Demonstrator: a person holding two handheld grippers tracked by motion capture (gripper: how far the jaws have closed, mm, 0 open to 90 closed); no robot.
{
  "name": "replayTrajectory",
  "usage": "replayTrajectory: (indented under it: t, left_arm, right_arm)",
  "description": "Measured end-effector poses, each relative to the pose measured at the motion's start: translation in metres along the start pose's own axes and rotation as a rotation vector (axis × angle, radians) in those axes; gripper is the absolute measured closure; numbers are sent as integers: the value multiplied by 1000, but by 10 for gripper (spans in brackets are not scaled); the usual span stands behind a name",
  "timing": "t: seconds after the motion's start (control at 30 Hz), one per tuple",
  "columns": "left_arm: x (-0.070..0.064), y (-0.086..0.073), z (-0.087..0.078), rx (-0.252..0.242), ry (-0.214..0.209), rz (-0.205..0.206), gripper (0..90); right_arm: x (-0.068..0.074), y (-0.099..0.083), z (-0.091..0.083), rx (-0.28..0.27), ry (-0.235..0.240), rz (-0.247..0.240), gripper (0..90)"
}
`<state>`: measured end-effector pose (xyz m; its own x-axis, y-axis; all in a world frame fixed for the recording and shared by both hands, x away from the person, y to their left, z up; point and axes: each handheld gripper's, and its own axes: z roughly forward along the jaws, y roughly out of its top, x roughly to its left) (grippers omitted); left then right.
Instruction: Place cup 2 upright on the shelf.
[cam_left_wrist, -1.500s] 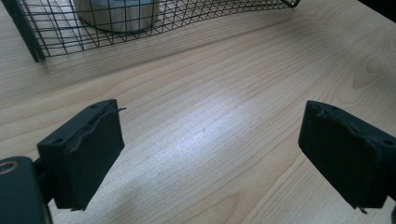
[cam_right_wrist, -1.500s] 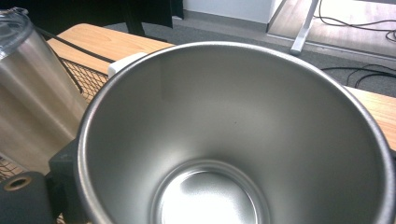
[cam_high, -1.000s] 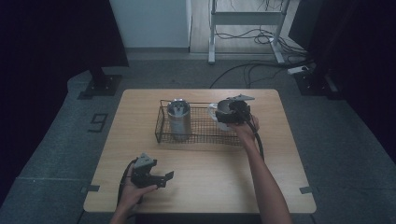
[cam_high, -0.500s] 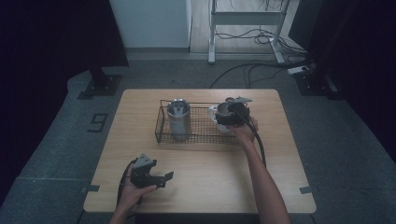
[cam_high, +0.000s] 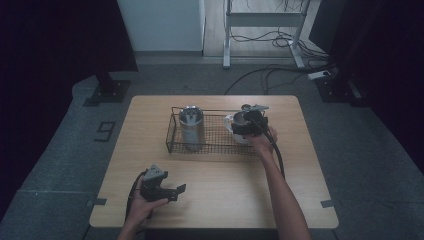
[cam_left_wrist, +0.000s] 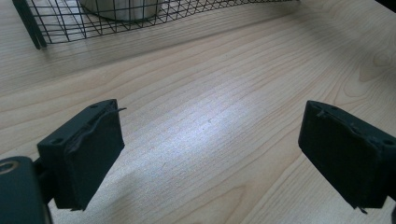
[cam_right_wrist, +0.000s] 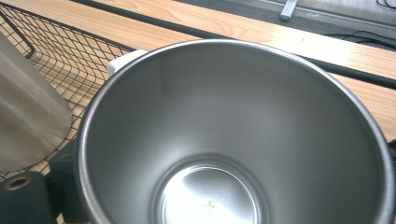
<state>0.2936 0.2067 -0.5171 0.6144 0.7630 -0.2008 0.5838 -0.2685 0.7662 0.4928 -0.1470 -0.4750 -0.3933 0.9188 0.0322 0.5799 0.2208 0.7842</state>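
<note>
A black wire basket (cam_high: 210, 148) stands on the wooden table (cam_high: 220, 200). A tall steel cup (cam_high: 190, 121) stands upright in its left end. My right gripper (cam_high: 245, 125) is over the basket's right end, shut on a second steel cup (cam_right_wrist: 224, 140) whose open mouth faces the camera; a white part (cam_right_wrist: 120, 61) shows at its rim. The tall cup (cam_right_wrist: 23, 116) and the basket mesh (cam_right_wrist: 70, 60) lie to its left. My left gripper (cam_high: 174, 191) rests near the table's front left, open, with bare wood between its pads (cam_left_wrist: 84, 154).
The basket's near corner (cam_left_wrist: 32, 32) and the tall cup's base (cam_left_wrist: 121, 9) lie ahead of the left gripper. A cable (cam_high: 276, 155) trails along the right forearm. Beyond the table are a metal stand (cam_high: 265, 20) and floor cables (cam_high: 280, 70).
The right gripper with its cup has shifted slightly toward the basket's right end. The left gripper has stayed where it was.
</note>
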Motion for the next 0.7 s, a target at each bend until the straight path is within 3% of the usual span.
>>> replayTrajectory:
  t: [0.63, 0.7]
  left_arm:
    - [-3, -1, 4, 16, -8, 7, 66]
    - [-3, 0, 4, 18, -8, 7, 67]
  right_arm:
    - [2, -12, 5, 67, -6, 14, 69]
    - [2, -12, 3, 51, -7, 17, 69]
